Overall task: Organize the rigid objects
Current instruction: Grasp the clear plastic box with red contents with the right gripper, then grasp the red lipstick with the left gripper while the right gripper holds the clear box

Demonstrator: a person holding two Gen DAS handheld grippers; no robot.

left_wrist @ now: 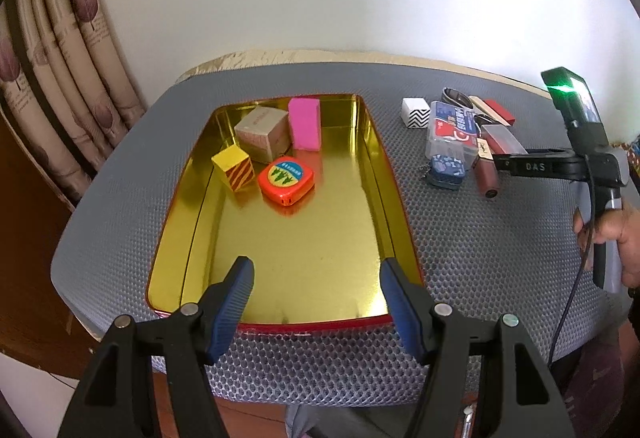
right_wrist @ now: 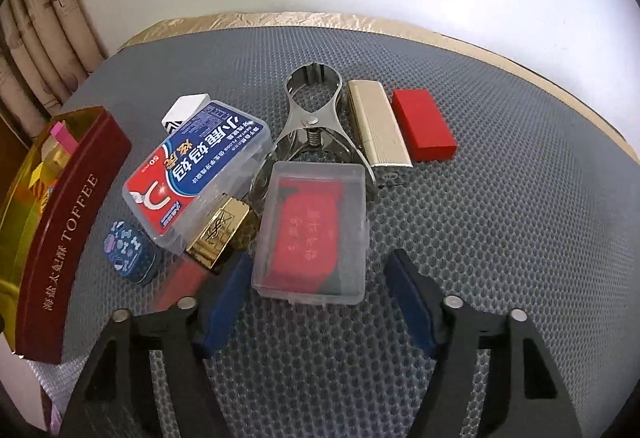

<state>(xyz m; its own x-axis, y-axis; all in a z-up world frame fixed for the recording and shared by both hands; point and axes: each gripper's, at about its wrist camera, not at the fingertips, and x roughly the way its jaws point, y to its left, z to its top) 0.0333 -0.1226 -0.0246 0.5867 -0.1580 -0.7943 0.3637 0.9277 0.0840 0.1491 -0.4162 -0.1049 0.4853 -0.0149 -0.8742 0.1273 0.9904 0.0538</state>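
Note:
A gold-lined red toffee tin (left_wrist: 188, 238) lies open on the grey mat (left_wrist: 460, 258). It holds a pink block (left_wrist: 305, 123), a tan box (left_wrist: 262, 134), a yellow striped cube (left_wrist: 234, 167) and an orange tape measure (left_wrist: 286, 180). My left gripper (left_wrist: 316, 304) is open over the tin's near edge. My right gripper (right_wrist: 320, 292) is open, its fingers on either side of the near end of a clear plastic case (right_wrist: 314, 232) with a red insert, not closed on it. Beside the case lie a dental floss box (right_wrist: 198, 174), a gold-capped lipstick (right_wrist: 218, 234) and a blue tin (right_wrist: 130, 252).
Further back on the mat are a metal clamp (right_wrist: 314, 118), a gold lighter (right_wrist: 378, 126), a red block (right_wrist: 424, 124) and a white zigzag cube (right_wrist: 184, 112). The tin's red wall (right_wrist: 70, 238) stands at the left. A curtain (left_wrist: 52, 78) hangs at the left, a white wall behind.

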